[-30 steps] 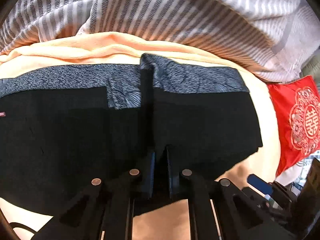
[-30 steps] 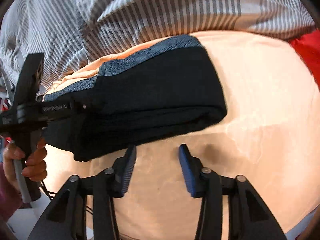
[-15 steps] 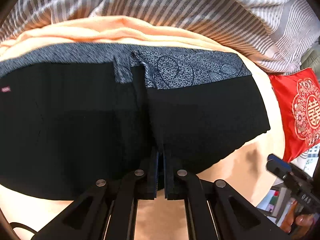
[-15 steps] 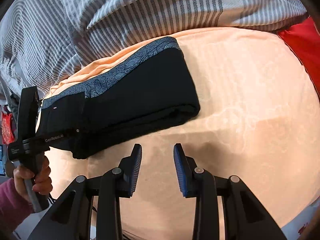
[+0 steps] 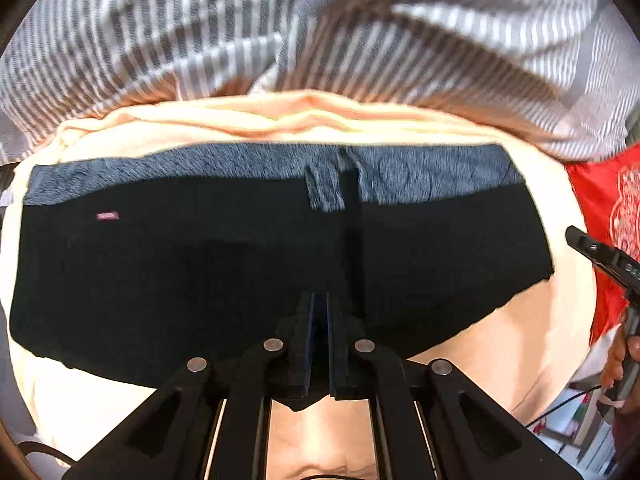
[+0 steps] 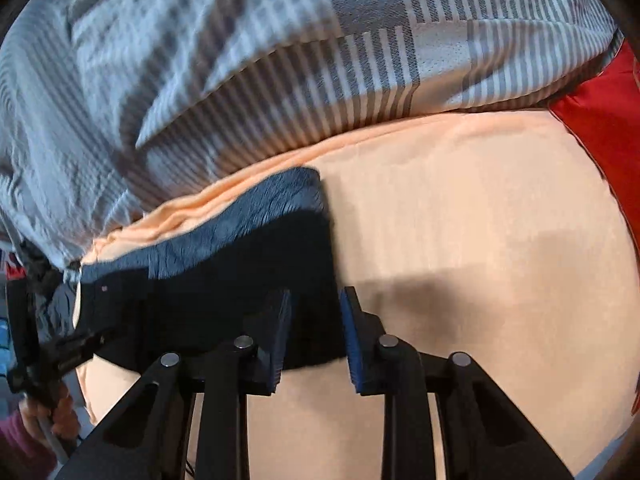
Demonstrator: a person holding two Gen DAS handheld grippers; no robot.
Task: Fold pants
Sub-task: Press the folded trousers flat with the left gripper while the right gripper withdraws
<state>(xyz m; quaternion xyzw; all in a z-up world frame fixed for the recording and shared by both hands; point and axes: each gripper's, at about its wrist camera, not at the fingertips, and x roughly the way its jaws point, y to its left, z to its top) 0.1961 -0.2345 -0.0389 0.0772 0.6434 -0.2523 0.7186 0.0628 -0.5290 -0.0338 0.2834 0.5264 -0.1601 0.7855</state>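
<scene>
The black pants with a grey patterned band lie flat across the middle of our left wrist view, on the peach-orange bed sheet. In our right wrist view the same pants sit in the lower left of the frame, folded over, with their right edge near the middle. The grey band runs along their top edge in both views. A tiny pink tag shows on the black cloth at the left of the left wrist view.

The big grey and white striped blanket fills the top of both frames. It lies bunched up above the sheet. A red cushion with a pale pattern peeks in at the right edge of the left wrist view, and we see its red cloth at the upper right of the right wrist view too.

Our left gripper is at the bottom middle of its frame. Its two black fingers are pressed almost together, pinching the near edge of the pants.

Our right gripper is at the bottom middle of its frame. Its blue pads stand a little apart, with the corner of the pants between them, not squeezed.
</scene>
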